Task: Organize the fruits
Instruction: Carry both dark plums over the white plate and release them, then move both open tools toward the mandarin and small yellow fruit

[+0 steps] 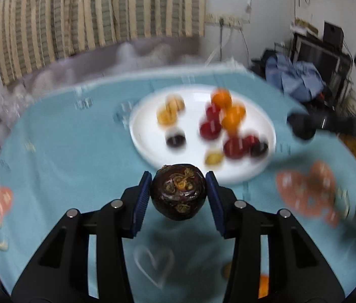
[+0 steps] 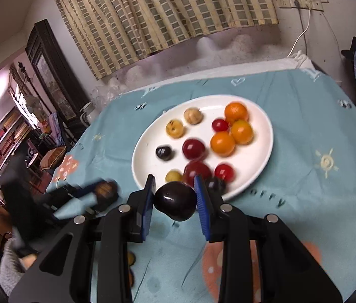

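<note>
A lived-in home, probably a bedroom or sitting room.
Checked curtain (image 2: 162, 12), heart-printed blue cloth (image 2: 304, 116) on the table, wall sockets (image 2: 299, 2), dark glazed cabinet (image 2: 51, 68), cluttered shelves (image 2: 3, 136) beyond.

A checked yellow-and-grey curtain (image 2: 162, 12) hangs on the wall behind the table's far edge. Over the table lies a light blue cloth (image 2: 304, 131) printed with hearts, a pale sun and orange patches. Wall sockets (image 2: 300, 2) sit beyond the far right corner – a white cable (image 2: 301, 35) drops from them. Beyond the left edge stand a dark cabinet (image 2: 49, 68) and shelves (image 2: 3, 136). Blue fabric (image 1: 296, 78) is heaped beyond the right edge.
</note>
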